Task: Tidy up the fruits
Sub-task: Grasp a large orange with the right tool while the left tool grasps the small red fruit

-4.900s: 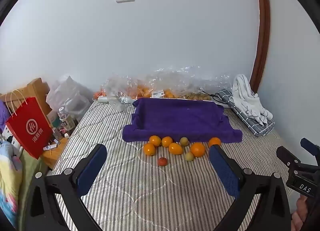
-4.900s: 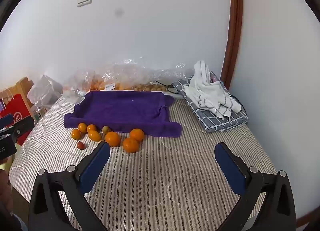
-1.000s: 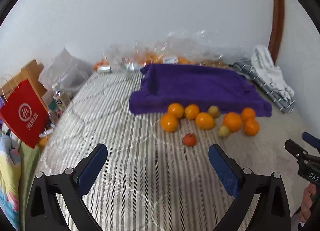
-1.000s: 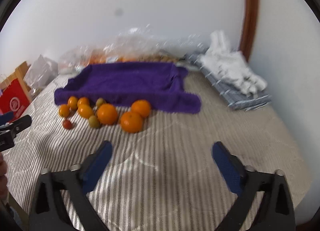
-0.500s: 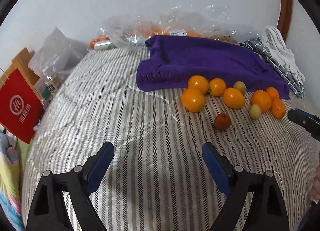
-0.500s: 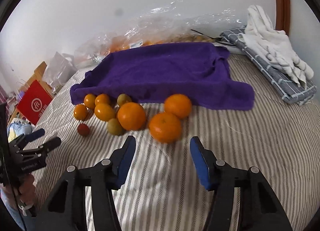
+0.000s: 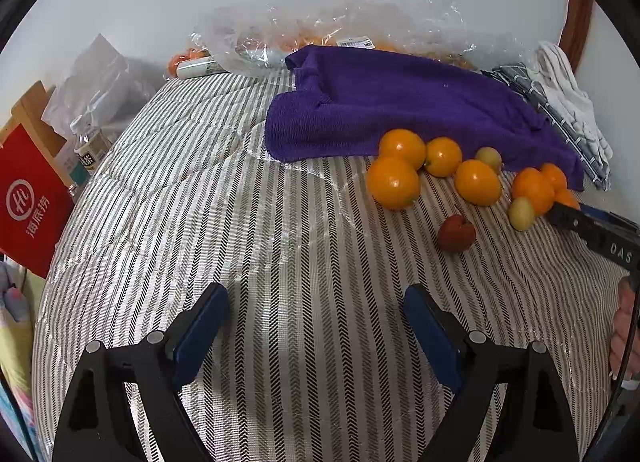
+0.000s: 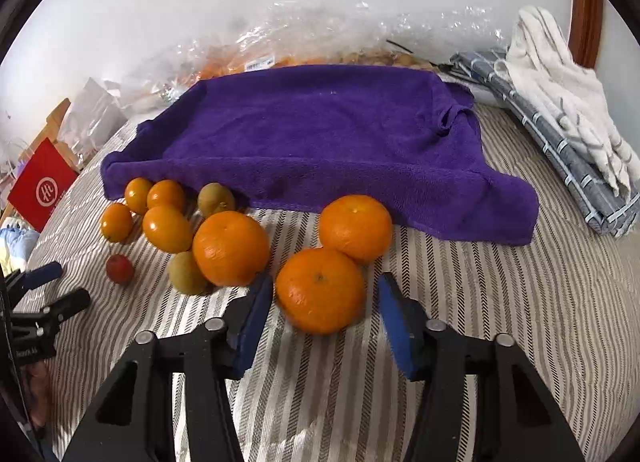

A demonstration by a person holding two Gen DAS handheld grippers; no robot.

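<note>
Several oranges and small fruits lie on the striped bedcover in front of a purple towel (image 8: 320, 134). The nearest orange (image 8: 320, 290) sits between the blue pads of my right gripper (image 8: 325, 282), whose jaws are closing. A thin gap still shows at the right pad. Two more oranges (image 8: 230, 248) (image 8: 355, 227) lie just behind it. My left gripper (image 7: 316, 294) is open over bare cover with nothing between its fingers. A small red fruit (image 7: 456, 232) lies ahead of it to the right, short of a cluster of orange fruits (image 7: 392, 182) and the purple towel (image 7: 400, 102).
Clear plastic bags of fruit (image 7: 320, 34) line the wall behind the towel. A red paper bag (image 7: 28, 202) and a bottle (image 7: 88, 146) stand off the bed's left edge. A folded checked cloth with a white towel (image 8: 560, 102) lies at the right.
Both grippers have dropped and come closer to the fruit. The right jaws have narrowed from wide open to either side of the front orange. The left jaws have narrowed slightly.
</note>
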